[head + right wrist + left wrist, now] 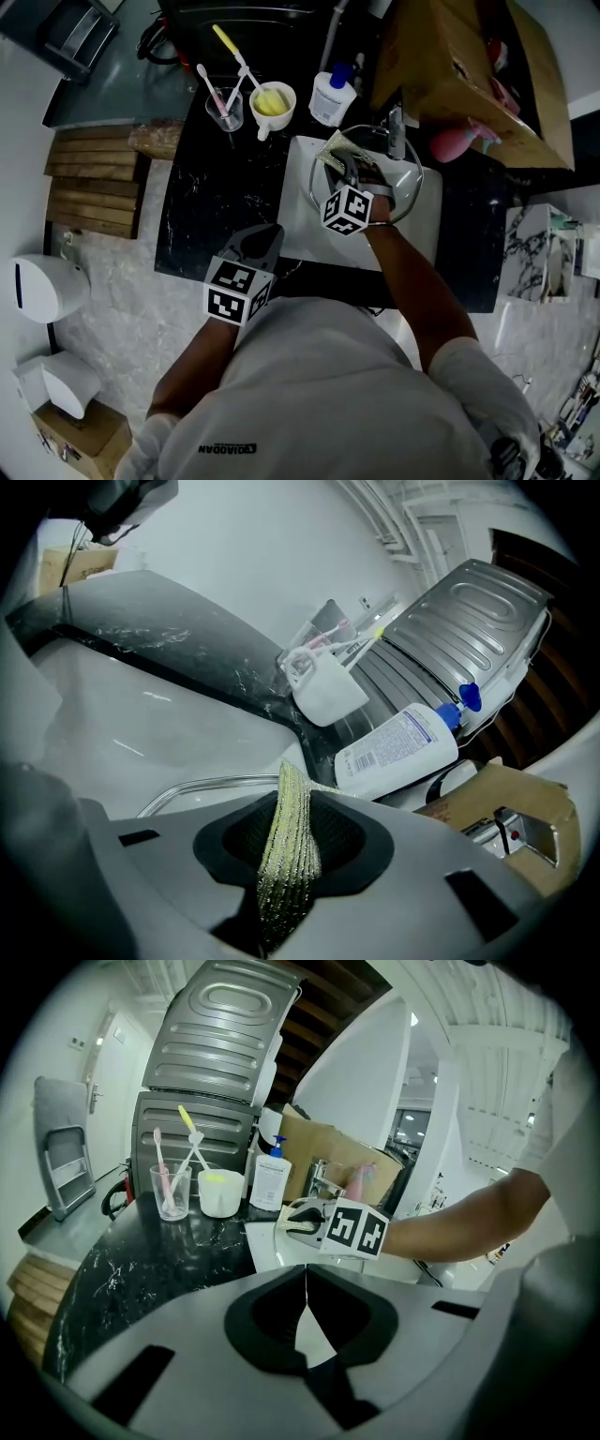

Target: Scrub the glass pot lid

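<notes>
The glass pot lid (405, 183) with its metal rim lies in the white sink (300, 216). My right gripper (349, 161) hovers over the lid's left part, shut on a yellow-green scrub sponge (335, 150). In the right gripper view the sponge (289, 850) stands pinched between the jaws of the right gripper (286, 799), and the lid's rim (202, 785) curves just beyond them. My left gripper (267, 232) hangs over the black counter's front edge left of the sink, shut with nothing in it. In the left gripper view the left gripper (305, 1274) has its jaws touching, and the right gripper's marker cube (356, 1229) shows ahead.
On the black marble counter (216, 206) behind the sink stand a clear cup of toothbrushes (225, 108), a white mug (273, 101) and a white pump bottle (333, 97). The faucet (396, 131) rises at the sink's back. A cardboard box (459, 66) and a pink bottle (455, 142) sit at the right.
</notes>
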Available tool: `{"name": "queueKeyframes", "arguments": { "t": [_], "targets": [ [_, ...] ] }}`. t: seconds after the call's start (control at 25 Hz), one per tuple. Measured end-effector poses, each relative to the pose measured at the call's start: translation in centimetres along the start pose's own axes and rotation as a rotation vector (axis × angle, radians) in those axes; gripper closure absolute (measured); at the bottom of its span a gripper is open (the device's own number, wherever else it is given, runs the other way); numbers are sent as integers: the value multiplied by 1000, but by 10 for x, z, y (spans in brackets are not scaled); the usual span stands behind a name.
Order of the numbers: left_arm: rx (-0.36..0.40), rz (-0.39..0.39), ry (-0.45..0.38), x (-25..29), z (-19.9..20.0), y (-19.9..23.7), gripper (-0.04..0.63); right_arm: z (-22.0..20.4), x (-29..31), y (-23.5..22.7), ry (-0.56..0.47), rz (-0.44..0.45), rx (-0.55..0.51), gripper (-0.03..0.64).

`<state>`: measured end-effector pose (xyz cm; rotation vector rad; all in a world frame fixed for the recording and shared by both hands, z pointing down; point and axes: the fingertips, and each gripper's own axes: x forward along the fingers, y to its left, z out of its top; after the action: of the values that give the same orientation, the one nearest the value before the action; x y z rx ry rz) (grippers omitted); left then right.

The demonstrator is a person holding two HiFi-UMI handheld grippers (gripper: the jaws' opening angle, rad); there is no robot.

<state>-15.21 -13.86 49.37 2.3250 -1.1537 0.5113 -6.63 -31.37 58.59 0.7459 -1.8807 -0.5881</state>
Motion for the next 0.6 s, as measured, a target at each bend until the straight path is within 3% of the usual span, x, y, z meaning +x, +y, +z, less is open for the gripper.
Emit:
{"name": "queueKeyframes", "arguments": {
  "t": [0.6],
  "targets": [
    [-28,51,-15,-3,-5,-15,580,9,-7,36,-56,87,-115,511]
  ]
}}
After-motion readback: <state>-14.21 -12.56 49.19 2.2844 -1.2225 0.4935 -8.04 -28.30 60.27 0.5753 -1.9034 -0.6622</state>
